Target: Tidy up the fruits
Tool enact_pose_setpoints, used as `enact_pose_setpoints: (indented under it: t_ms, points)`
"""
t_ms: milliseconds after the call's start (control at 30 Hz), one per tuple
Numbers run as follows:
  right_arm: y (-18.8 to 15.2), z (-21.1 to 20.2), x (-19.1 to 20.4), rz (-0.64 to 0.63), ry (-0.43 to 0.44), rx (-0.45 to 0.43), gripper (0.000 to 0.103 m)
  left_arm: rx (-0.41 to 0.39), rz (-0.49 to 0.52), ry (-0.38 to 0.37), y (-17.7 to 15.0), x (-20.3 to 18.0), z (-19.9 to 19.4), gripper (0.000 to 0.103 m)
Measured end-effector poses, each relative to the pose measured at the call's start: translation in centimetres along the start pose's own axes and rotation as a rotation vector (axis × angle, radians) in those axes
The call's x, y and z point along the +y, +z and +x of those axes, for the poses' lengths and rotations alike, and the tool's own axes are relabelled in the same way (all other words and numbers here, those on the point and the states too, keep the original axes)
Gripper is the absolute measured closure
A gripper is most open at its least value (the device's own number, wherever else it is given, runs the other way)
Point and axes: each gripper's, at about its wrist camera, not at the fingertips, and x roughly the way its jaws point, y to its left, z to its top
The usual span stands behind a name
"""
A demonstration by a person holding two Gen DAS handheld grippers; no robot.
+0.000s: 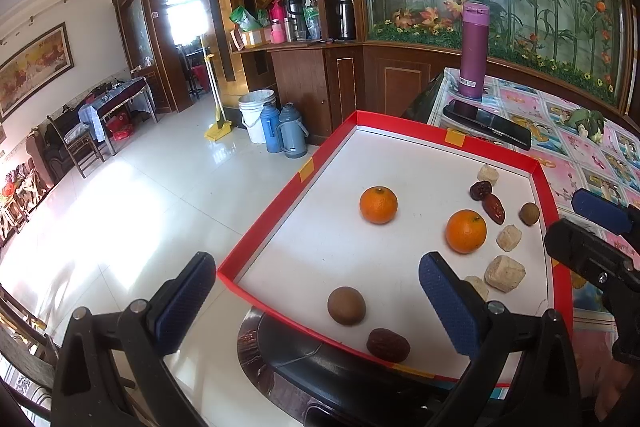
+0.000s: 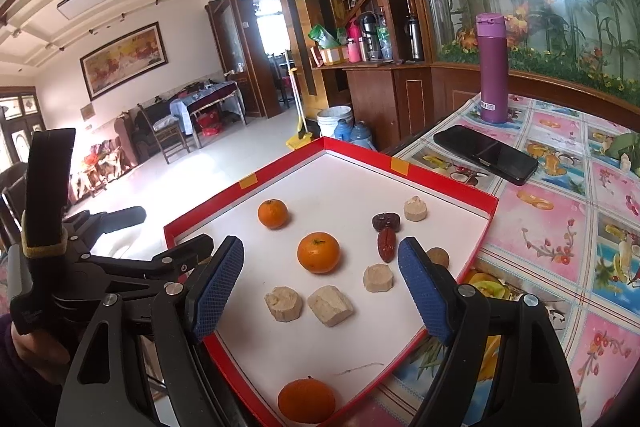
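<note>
Fruit lies loose in a shallow red-rimmed tray [image 2: 486, 223] with a white floor, set on the flowered tabletop [image 2: 560, 227]: glossy oranges [image 2: 318, 252], wrinkled dark dates [image 2: 386, 245], brown round fruits [image 1: 346, 305], pale chunks [image 2: 330, 305]. Left tongs [image 1: 316, 307] and right tongs [image 2: 320, 291] both hover spread apart, empty.

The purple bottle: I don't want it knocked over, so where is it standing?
The purple bottle stands upright on the patterned tablecloth, beyond the red tray, just behind the black phone.
</note>
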Motion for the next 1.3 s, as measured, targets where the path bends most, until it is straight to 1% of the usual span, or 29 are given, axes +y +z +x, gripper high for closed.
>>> enact_pose_setpoints:
  t_ms: [433,1300]
  points:
    - [-0.25,0.09,0.49,-0.027,0.010,0.013,0.023,0.004,0.004,-0.002,-0.11,-0.21,0.01,0.000]
    - [-0.12,0.11,0.23,-0.023,-0.015,0.005,0.023,0.019,0.007,-0.009,-0.49,-0.24,0.29,0.000]
